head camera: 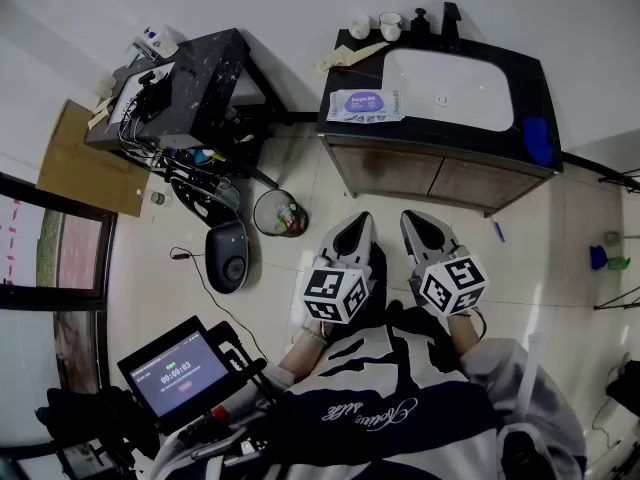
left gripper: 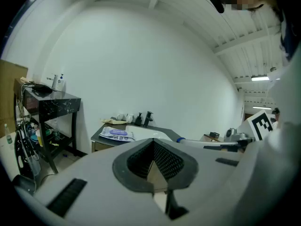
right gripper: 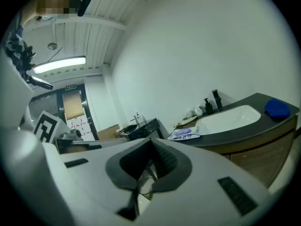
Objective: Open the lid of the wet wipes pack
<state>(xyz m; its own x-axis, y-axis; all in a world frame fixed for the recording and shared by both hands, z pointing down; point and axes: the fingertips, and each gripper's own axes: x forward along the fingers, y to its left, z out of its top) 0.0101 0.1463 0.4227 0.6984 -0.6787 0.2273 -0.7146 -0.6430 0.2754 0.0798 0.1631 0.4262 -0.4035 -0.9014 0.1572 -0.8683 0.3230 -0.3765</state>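
The wet wipes pack point(head camera: 365, 105) is white with a purple label and lies flat on the dark counter point(head camera: 430, 138), left of the white sink point(head camera: 450, 88). Its lid looks flat and closed. It also shows as a small pack point(left gripper: 116, 133) in the left gripper view and as a pack point(right gripper: 186, 133) in the right gripper view. My left gripper point(head camera: 360, 220) and right gripper point(head camera: 412, 218) hang side by side over the floor close to my body, well short of the counter. Both are shut, their jaws meeting at the tips with nothing between them.
A black marble side table point(head camera: 190, 88) with cables and bottles stands at the left. A round waste bin point(head camera: 278, 213) sits on the floor before the cabinet. Cups point(head camera: 375, 24) and a soap dispenser point(head camera: 420, 18) line the counter's back; a blue cloth point(head camera: 537, 140) lies at its right.
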